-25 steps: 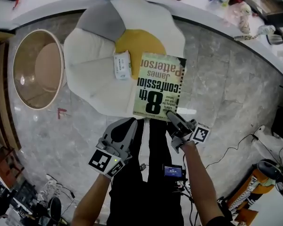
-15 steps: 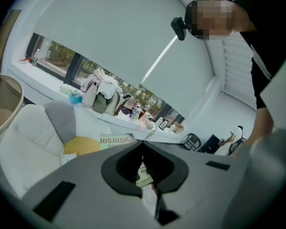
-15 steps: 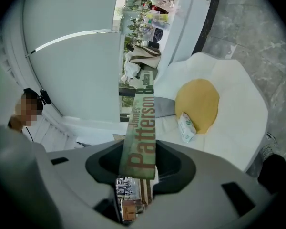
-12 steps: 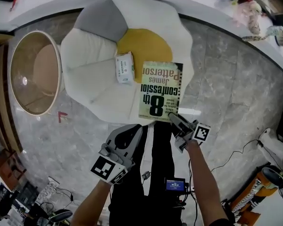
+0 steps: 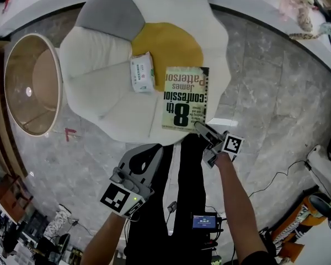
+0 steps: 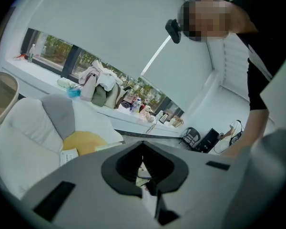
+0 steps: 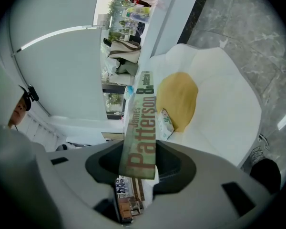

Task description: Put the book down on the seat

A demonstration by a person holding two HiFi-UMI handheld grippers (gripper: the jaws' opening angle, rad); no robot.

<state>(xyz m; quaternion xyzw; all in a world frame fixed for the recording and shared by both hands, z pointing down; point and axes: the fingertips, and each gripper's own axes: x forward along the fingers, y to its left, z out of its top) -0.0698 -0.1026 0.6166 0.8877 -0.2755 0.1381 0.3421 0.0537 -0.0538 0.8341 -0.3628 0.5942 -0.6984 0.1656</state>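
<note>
Both claws closed: right claw (image 5: 199, 126) grips the book (image 5: 185, 95) over the seat (image 5: 96, 65), left claw (image 5: 153, 151) empty.

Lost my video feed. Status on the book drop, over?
Right gripper shut on book corner; left gripper shut, empty. Book over seat, not released. Tissue pack beside it, clear.

Paperback book (image 5: 186, 97), paper cover with a slight sheen, between the matt grey plastic fingers (image 5: 207, 134) of the right gripper (image 5: 199, 126); beyond the fingertips, a soft matt cloth seat (image 5: 96, 54); left of the fingers, a shiny plastic-wrapped packet (image 5: 142, 73); beneath, a polished grey stone floor (image 5: 265, 76).
</note>
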